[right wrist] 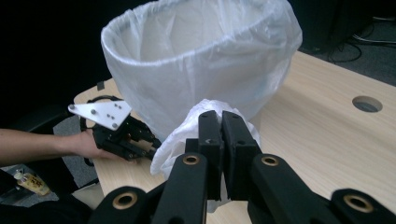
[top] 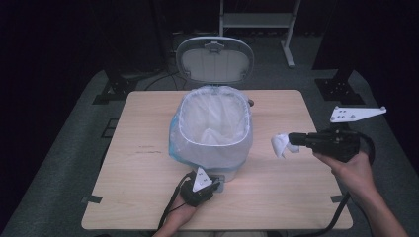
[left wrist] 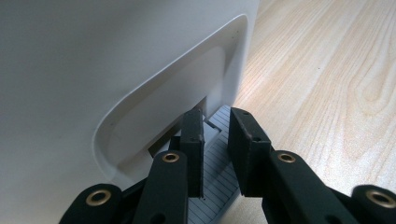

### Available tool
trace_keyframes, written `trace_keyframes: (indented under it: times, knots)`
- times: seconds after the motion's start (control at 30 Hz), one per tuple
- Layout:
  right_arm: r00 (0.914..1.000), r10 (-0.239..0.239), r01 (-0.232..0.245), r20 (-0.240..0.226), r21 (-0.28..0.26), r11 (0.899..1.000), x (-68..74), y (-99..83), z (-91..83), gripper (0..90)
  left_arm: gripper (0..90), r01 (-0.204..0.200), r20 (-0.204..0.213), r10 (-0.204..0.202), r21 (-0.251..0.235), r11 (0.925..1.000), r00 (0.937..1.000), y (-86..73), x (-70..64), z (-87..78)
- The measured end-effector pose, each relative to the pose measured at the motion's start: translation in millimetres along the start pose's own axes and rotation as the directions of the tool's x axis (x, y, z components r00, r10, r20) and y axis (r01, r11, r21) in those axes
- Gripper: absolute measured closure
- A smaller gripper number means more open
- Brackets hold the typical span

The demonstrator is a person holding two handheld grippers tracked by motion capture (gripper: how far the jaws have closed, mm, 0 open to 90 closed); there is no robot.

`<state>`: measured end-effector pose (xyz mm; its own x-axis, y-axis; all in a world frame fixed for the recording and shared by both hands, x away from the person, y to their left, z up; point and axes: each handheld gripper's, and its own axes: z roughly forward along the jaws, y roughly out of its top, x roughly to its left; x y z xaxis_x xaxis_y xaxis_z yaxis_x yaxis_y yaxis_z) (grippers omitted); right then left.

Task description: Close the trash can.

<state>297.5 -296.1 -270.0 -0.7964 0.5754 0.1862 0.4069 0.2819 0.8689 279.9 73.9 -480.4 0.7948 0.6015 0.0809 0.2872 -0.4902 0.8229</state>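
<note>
A white pedal bin (top: 212, 153) lined with a translucent bag (top: 213, 116) stands mid-table, its lid (top: 215, 59) tipped up behind it. My left gripper (top: 213, 183) sits at the bin's front base. Its jaws are slightly apart over the grey ribbed pedal (left wrist: 219, 158), close to the white bin wall (left wrist: 93, 70); left gripper (left wrist: 215, 116). My right gripper (top: 291, 139) hovers right of the bin, shut on a crumpled white wad (top: 280, 145). In the right gripper view the wad (right wrist: 180, 140) bulges around the right gripper (right wrist: 220, 116), with the bag (right wrist: 201, 60) behind and the left gripper (right wrist: 152, 144) at left.
The wooden table (top: 148, 163) has bare room left and right of the bin. A round cable hole (right wrist: 367, 103) lies in the tabletop beyond the bin. A metal stand (top: 257, 19) and dark floor lie past the far edge.
</note>
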Motion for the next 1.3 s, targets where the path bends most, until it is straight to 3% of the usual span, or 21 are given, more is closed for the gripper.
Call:
trace_keyframes:
  times: [0.8,1.3]
  knots:
    - [0.998,-0.052,0.052,-0.034,0.0,0.999,14.8,58.2,4.7,86.6,75.9,-0.001,0.001,0.001,0.001,1.0,1.0,0.0,0.5,0.0]
    - [0.9957,-0.071,0.071,-0.059,-0.008,0.997,19.1,84.3,12.2,86.6,75.9,0.009,0.006,-0.009,-0.001,1.0,0.9999,0.0,0.9,0.3]
